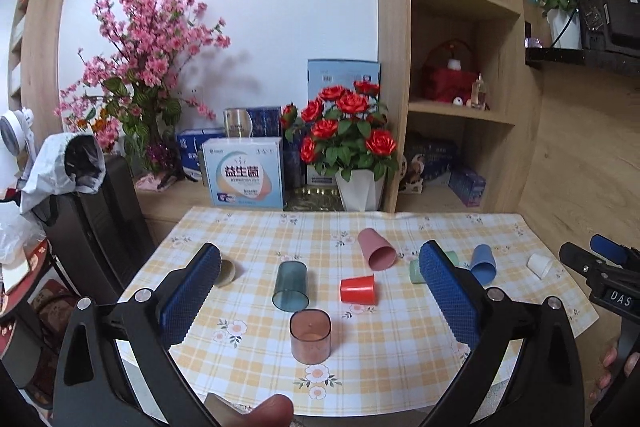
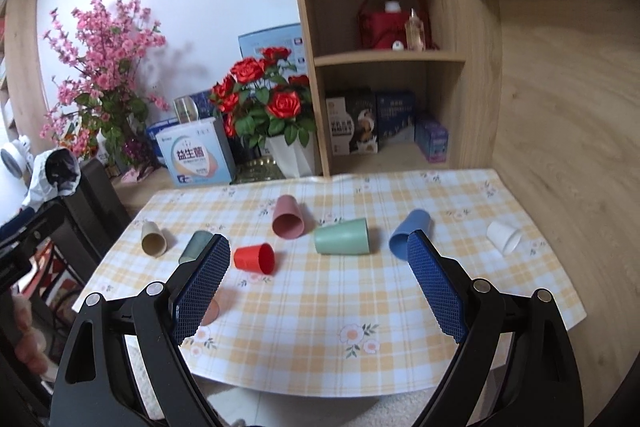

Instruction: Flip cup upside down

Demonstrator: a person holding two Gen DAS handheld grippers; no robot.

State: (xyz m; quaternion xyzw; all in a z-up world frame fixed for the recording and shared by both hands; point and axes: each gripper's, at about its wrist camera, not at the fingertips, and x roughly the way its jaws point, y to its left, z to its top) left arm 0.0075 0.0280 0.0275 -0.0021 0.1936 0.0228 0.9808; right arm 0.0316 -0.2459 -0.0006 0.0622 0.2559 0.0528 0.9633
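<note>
Several cups lie on their sides on the checked tablecloth point(image 1: 400, 347): a teal see-through cup point(image 1: 291, 285), a red cup point(image 1: 358, 289), a pink cup point(image 1: 375, 249), a green cup point(image 2: 342, 236), a blue cup point(image 2: 410, 227), a white cup point(image 2: 504, 236) and a beige cup point(image 2: 153, 238). A brown see-through cup point(image 1: 311, 335) stands base up near the front. My left gripper point(image 1: 320, 267) is open and empty above the near table edge, the brown cup between its fingers. My right gripper point(image 2: 319, 253) is open and empty, held back from the cups.
A vase of red roses point(image 1: 348, 143), pink blossom branches point(image 1: 140, 59) and boxes point(image 1: 243, 173) stand behind the table. A wooden shelf unit point(image 1: 460, 67) rises at the back right. A dark chair with clothes point(image 1: 80, 195) stands to the left.
</note>
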